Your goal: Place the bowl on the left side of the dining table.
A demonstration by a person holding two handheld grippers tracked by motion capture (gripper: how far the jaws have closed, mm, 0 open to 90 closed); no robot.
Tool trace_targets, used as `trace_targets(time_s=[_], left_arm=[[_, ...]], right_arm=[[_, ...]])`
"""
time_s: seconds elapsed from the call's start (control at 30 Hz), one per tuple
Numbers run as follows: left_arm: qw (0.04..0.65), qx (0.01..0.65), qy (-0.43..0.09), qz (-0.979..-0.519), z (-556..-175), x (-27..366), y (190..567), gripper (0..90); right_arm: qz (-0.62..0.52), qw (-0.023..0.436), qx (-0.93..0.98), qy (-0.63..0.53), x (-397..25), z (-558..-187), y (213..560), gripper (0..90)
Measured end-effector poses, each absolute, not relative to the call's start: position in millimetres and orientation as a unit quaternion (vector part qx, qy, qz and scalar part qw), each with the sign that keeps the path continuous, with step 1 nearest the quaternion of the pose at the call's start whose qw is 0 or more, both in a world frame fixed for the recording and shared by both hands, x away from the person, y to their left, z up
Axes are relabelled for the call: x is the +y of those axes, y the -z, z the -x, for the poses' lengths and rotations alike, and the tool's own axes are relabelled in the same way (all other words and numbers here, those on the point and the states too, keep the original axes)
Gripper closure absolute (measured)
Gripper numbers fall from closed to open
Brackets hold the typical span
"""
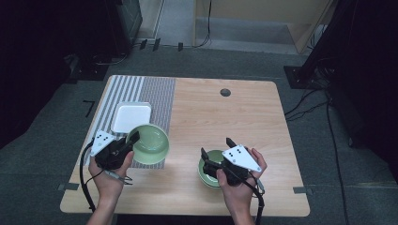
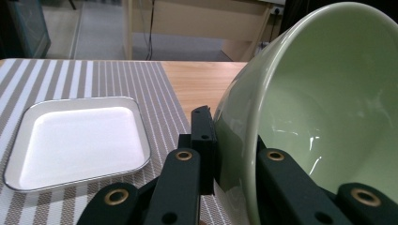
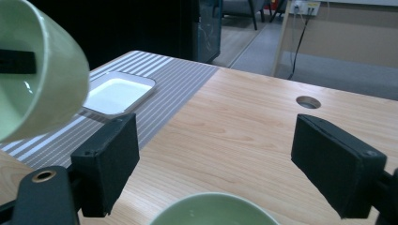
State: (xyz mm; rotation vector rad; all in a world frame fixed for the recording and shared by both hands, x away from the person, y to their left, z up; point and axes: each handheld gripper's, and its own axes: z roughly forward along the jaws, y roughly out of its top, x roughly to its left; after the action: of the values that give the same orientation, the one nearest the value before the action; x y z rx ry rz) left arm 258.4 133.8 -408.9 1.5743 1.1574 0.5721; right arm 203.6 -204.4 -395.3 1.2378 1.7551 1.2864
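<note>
1. From above: the left gripper pinches the rim of a green bowl, tilted and seemingly lifted over the striped placemat, just near of the white square plate. The right gripper hovers spread over a second green bowl at the table's near edge. The far right wood is open.
2. Left gripper view: jaws clamp the bowl wall, one inside, one outside; the plate sits left.
3. Right gripper view: jaws gape wide, the second bowl's rim just below, probably lining up a grab.
</note>
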Motion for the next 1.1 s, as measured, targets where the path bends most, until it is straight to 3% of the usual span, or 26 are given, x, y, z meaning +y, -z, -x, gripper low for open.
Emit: trace_targets(time_s=[1.1], left_arm=[[0.512, 0.511, -0.250, -0.644, -271.2, 157.3, 418.7, 83.3]], right_arm=[[-0.502, 0.327, 0.646, -0.474, -260.0, -195.4, 406.0, 15.9]])
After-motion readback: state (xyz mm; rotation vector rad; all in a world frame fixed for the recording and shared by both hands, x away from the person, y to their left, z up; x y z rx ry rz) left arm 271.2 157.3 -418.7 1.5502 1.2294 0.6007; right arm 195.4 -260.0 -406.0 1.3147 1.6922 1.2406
